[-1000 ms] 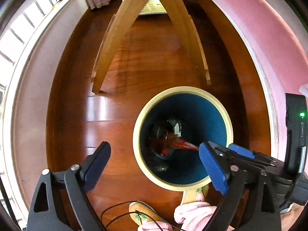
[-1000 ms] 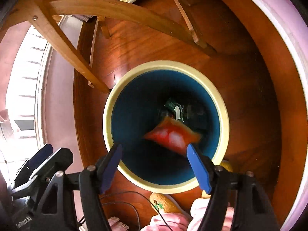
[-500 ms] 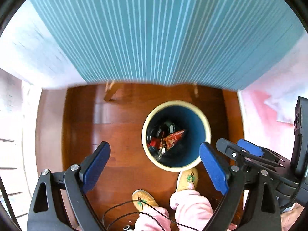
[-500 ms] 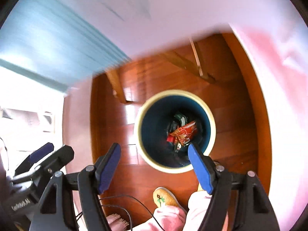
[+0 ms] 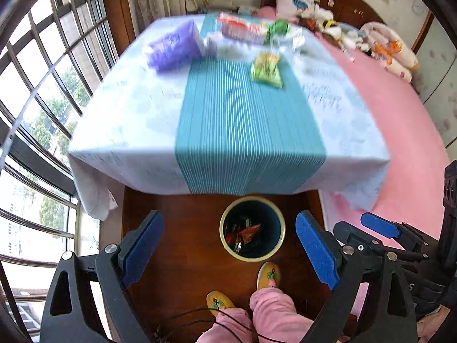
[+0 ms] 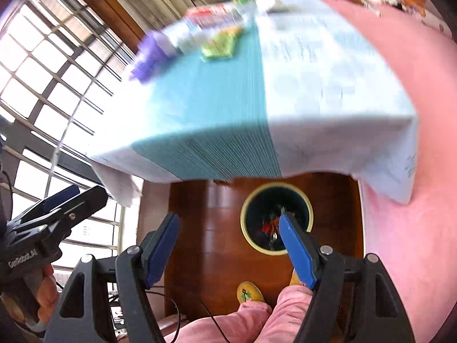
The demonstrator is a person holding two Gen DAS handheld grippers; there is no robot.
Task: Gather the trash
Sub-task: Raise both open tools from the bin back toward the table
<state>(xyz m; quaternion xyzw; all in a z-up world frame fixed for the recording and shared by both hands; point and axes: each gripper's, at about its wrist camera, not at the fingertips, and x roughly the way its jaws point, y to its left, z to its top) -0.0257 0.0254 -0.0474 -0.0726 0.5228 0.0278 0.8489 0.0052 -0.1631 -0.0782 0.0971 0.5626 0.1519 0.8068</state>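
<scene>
Both tools are empty with jaws apart: the left tool (image 5: 228, 245) and right tool (image 6: 228, 245) hang above the bin (image 5: 225, 238), which already holds wrappers. The next trash, a green packet (image 5: 265, 70), lies well ahead on the surface (image 5: 245, 131). Best approach it low and flat, pinching one edge, clear of the purple pack (image 5: 174, 45).

Near half of the table (image 5: 251, 131) lies bare — packets (image 5: 267, 70) crowd the far end.
</scene>
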